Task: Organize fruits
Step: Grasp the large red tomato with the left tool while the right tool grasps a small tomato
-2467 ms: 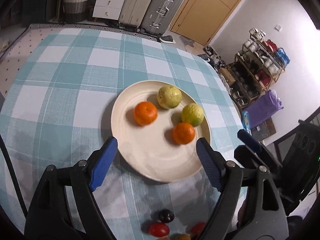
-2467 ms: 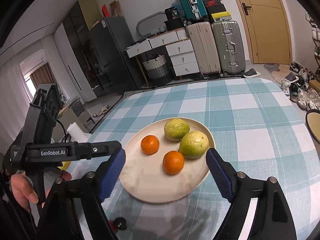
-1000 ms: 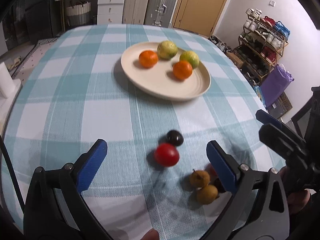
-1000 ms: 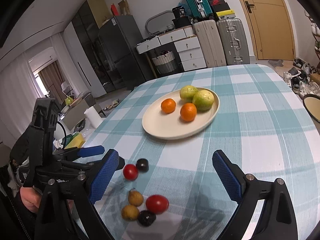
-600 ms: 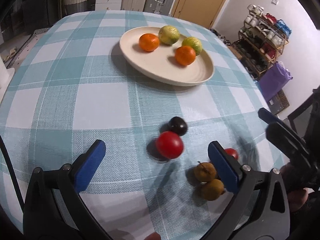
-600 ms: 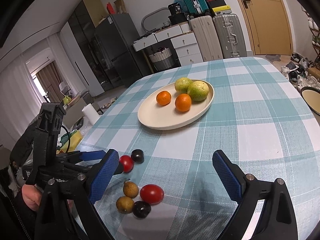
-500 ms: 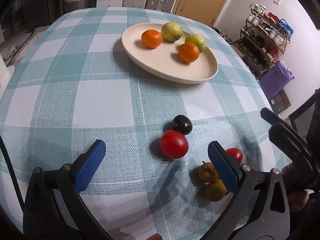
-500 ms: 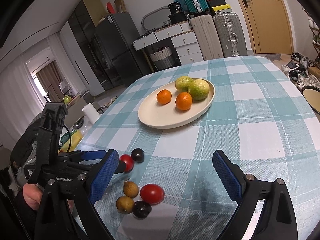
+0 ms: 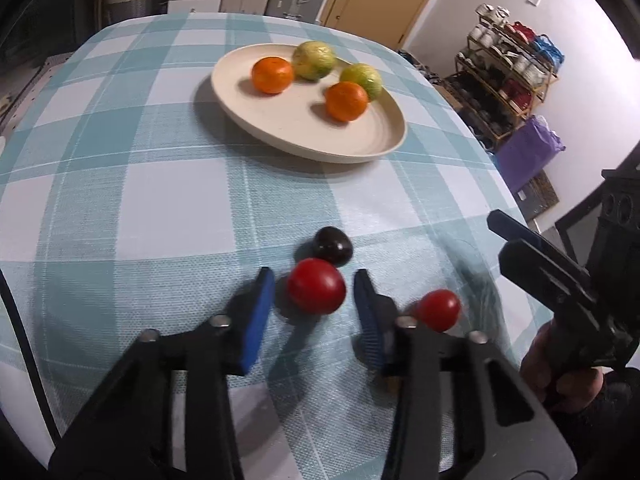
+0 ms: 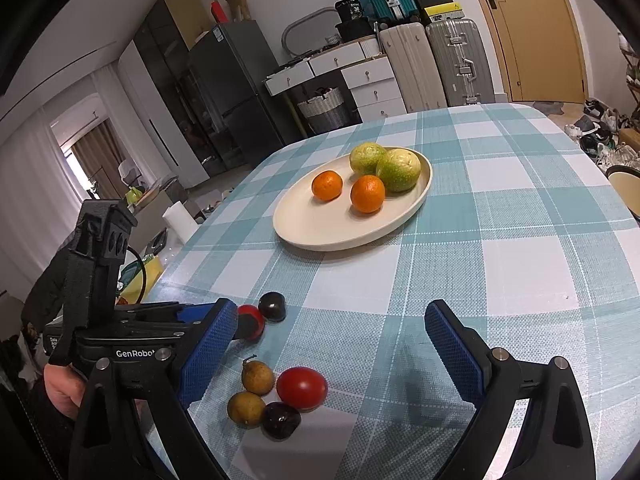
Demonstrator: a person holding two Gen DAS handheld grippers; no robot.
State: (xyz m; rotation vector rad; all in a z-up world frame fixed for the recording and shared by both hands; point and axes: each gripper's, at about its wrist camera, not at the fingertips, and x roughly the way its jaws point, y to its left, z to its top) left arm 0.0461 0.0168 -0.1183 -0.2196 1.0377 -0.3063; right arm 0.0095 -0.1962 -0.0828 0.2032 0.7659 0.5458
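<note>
A cream plate (image 9: 372,140) (image 10: 320,232) holds two oranges (image 9: 272,75) and two green fruits (image 9: 314,60). My left gripper (image 9: 314,294) is partly closed around a red tomato (image 9: 316,291) on the cloth, its pads close on either side with small gaps. A dark plum (image 9: 333,246) lies just beyond it, a second red tomato (image 9: 438,309) to its right. My right gripper (image 10: 328,348) is open and empty above a cluster: a red tomato (image 10: 301,388), two small brown fruits (image 10: 258,377) and a dark plum (image 10: 281,420).
The table has a teal and white checked cloth (image 10: 500,264). Its front edge runs close under both grippers. Suitcases (image 10: 460,62), drawers and a fridge stand beyond the table. A shoe rack (image 9: 508,68) stands to the right.
My left gripper has moved forward and down to the nearest red tomato and narrowed its jaws around it. The right gripper has stayed wide open, nearly still.
</note>
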